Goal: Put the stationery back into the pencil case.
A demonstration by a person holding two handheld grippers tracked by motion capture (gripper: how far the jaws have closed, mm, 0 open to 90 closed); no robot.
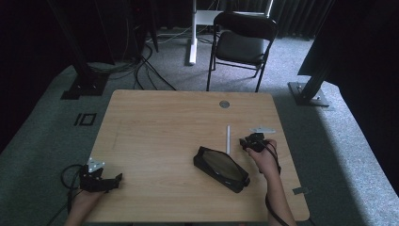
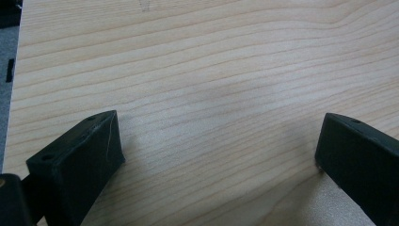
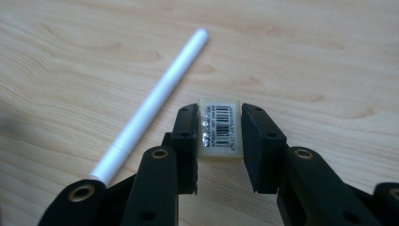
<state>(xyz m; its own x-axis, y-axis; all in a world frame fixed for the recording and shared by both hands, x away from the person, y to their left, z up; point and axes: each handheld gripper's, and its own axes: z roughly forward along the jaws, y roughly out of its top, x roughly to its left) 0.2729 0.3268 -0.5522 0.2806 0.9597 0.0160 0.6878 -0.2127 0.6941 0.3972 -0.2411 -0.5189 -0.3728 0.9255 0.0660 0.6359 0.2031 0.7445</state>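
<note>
Right tool (image 3: 220, 136): matte black plastic, two blocky jaws with flat inner faces and brass-coloured screw heads on the linkage behind them; the jaws are clamped on the eraser, one on each long side. In the high view it sits at the right of the bench, in the person's right hand (image 1: 264, 159).
Eraser (image 3: 220, 128): small rectangular block, pale translucent cream with rounded edges; a white barcode label under glossy film covers its upper face. It is held between the right tool's jaws, lifted clear of the wood.
Pen (image 3: 151, 105): slim white cylinder with a smooth matte finish and a rounded far tip, a faint seam near its close end; it lies flat on the bench just left of the held eraser in the right gripper view, running diagonally.
Pencil case (image 1: 221, 168): long, dark, soft-looking pouch with rounded corners and a slightly shiny top panel, lying slantwise on the bench beside the right hand.
Left tool (image 2: 216, 155): same black blocky jaws, spread wide with nothing between them, low over bare wood at the bench's near left corner.
Bench (image 2: 202, 70): light wood-grain top with fine, wavy parallel lines, rounded corners and a round grey cable port (image 1: 224, 104) near the far edge.
</note>
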